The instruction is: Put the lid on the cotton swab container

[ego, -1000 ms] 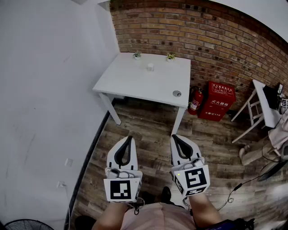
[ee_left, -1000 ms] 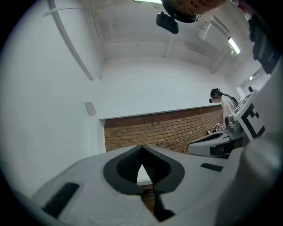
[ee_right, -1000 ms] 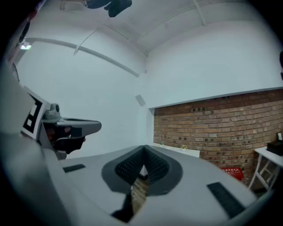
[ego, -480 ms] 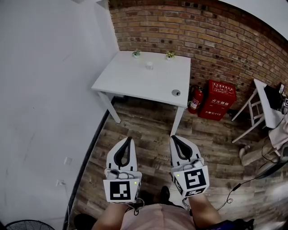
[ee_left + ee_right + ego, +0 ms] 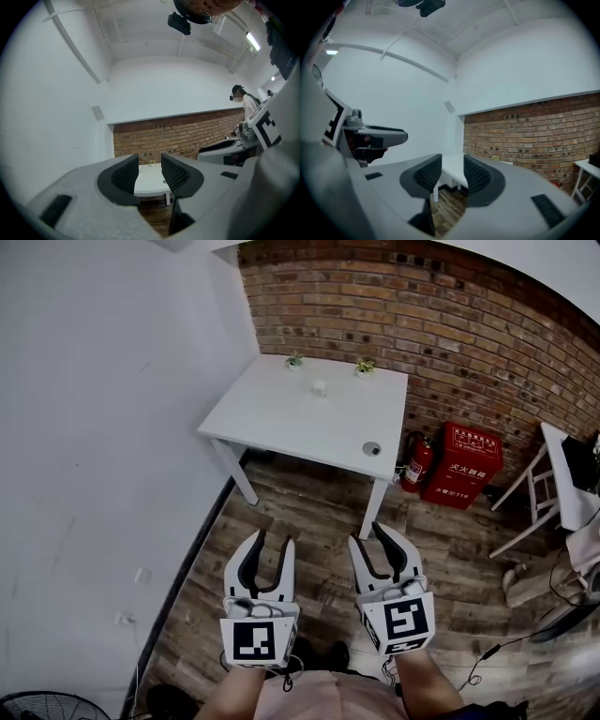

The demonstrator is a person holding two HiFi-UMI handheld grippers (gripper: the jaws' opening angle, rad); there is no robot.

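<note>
As left claw [image 5: 273,538], right claw [image 5: 367,533] just opening, both empty; table [image 5: 309,418] edge well ahead

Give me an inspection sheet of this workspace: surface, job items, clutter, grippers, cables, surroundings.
Surface: white table against the brick wall, ahead of both grippers.
Job's things: small white container near the table's back; round grey disc, possibly the lid, at its front right edge.
Clutter: two small potted plants at the back edge.
Grippers: left gripper and right gripper open, jaws just opened, nothing between.
Cables: one cable on the floor, right.
Surroundings: fire extinguisher, red box, wooden floor.
</note>
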